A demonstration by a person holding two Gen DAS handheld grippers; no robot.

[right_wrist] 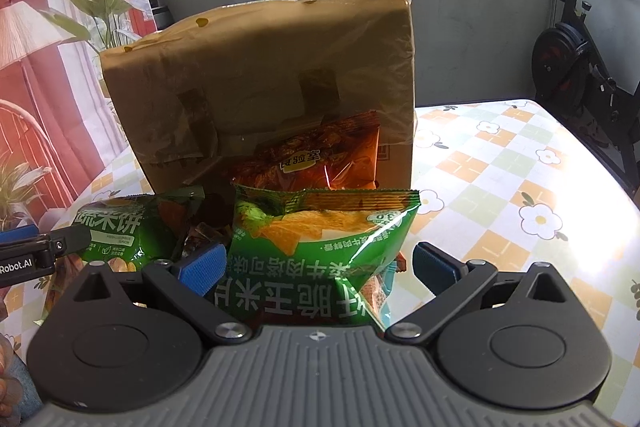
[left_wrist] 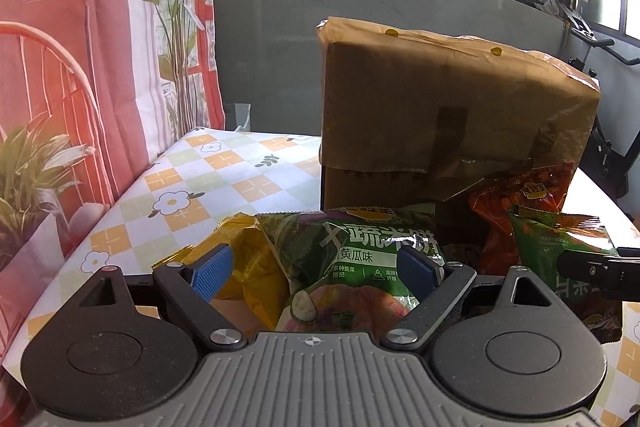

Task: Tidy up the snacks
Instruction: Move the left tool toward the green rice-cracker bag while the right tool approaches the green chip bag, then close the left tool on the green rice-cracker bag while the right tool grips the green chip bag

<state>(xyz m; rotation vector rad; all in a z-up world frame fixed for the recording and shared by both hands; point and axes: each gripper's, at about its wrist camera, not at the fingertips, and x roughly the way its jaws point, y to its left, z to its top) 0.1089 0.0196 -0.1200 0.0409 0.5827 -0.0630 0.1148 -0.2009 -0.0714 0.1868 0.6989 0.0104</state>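
A pile of snack bags lies on the table in front of a cardboard box [left_wrist: 452,107] wrapped in yellowish plastic. My left gripper [left_wrist: 316,269] is open, its blue pads [left_wrist: 212,273] on either side of a green cucumber rice-cracker bag [left_wrist: 352,259], with a yellow bag [left_wrist: 248,263] beside it. My right gripper [right_wrist: 318,269] is open around a green corn-chip bag [right_wrist: 320,247], pads apart from it. An orange-red bag [right_wrist: 320,155] leans on the box [right_wrist: 260,75]. The cucumber bag also shows in the right wrist view [right_wrist: 120,231].
The table has a checked flower-print cloth [left_wrist: 208,179], also seen in the right wrist view [right_wrist: 520,179]. A printed curtain [left_wrist: 80,67] hangs on the left. An exercise bike [right_wrist: 576,67] stands past the table's right side. Windows run along the back.
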